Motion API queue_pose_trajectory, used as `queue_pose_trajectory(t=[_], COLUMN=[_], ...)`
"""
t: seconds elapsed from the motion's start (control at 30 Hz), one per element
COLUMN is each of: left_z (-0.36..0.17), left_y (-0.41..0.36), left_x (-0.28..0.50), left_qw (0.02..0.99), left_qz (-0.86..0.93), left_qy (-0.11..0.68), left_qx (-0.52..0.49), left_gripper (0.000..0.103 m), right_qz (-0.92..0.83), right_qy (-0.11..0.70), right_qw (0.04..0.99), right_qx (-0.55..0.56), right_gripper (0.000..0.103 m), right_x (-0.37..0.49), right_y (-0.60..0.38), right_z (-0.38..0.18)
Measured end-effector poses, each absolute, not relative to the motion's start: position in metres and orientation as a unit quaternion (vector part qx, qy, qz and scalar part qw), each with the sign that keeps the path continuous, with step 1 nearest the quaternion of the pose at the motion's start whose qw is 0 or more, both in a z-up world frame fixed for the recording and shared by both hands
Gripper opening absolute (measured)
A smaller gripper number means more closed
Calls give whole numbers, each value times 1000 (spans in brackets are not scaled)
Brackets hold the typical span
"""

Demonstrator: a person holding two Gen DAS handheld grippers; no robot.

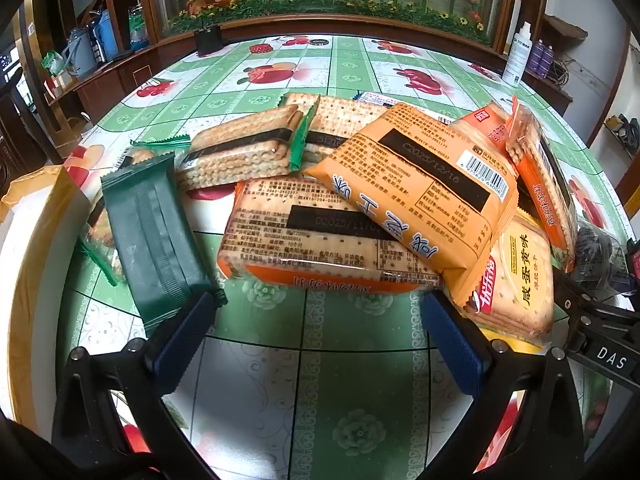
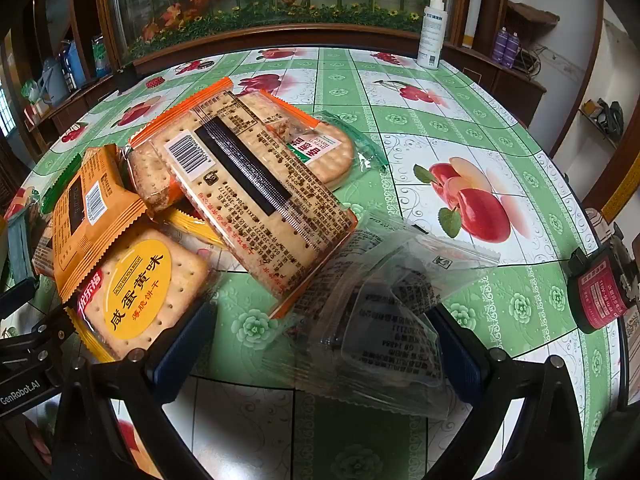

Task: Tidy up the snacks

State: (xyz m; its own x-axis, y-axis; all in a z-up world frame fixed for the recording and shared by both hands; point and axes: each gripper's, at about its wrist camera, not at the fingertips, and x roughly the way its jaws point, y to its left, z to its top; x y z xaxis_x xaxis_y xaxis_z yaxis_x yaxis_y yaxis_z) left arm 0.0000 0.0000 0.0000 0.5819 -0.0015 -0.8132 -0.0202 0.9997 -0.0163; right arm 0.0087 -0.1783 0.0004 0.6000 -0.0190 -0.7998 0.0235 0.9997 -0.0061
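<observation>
I see my left gripper hanging low over the table with its jaws spread wide and nothing between them. Just ahead of its fingertips the heap of snacks begins: a clear cracker pack with an orange edge lies square across the gap, slightly beyond the tips. A dark green packet touches the outer side of the left finger, and a salted-egg biscuit pack with a yellow label sits against the right finger. An orange packet lies on top of the heap, overlapping both the cracker pack and the biscuit pack. At the table's left edge stands a white box with a yellow rim.

My right gripper is also spread apart. A crumpled clear wrapper lies between its fingers, but I can't tell whether either pad touches it, and it looks blurred. The same biscuit pack rests beside its left finger, and a long cracker pack with a barcode leans over the heap ahead. A round biscuit pack lies behind it, toward the far edge.
</observation>
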Motion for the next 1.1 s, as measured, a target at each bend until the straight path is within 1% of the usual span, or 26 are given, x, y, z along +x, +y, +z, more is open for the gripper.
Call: queue_pose_trajectory(t=[0.3,0.47,0.57,0.7,0.83,1.1], left_z=[2,4,11,30,46,45], left_y=[0,-5,-6,4,23,58], left_x=[-2,-8,-19,-32,-34,-24], left_qw=[888,884,889,899,905,900], left_qz=[-4,-13,-25,-42,-37,-3], left_qy=[460,467,457,436,423,430], left_qx=[-9,12,21,7,-19,-72], left_gripper=[103,103,103,103,103,103], right_qz=[-11,-5,8,10,32,72], right_qy=[448,450,456,448,418,401], right_qw=[894,893,890,894,907,912], right_qx=[4,0,-4,19,46,44], right_gripper=[103,103,103,103,103,103], right_x=[10,10,8,-8,-26,-35], right_y=[-179,-178,-179,-187,-194,-173], right_z=[-1,-1,0,9,31,48])
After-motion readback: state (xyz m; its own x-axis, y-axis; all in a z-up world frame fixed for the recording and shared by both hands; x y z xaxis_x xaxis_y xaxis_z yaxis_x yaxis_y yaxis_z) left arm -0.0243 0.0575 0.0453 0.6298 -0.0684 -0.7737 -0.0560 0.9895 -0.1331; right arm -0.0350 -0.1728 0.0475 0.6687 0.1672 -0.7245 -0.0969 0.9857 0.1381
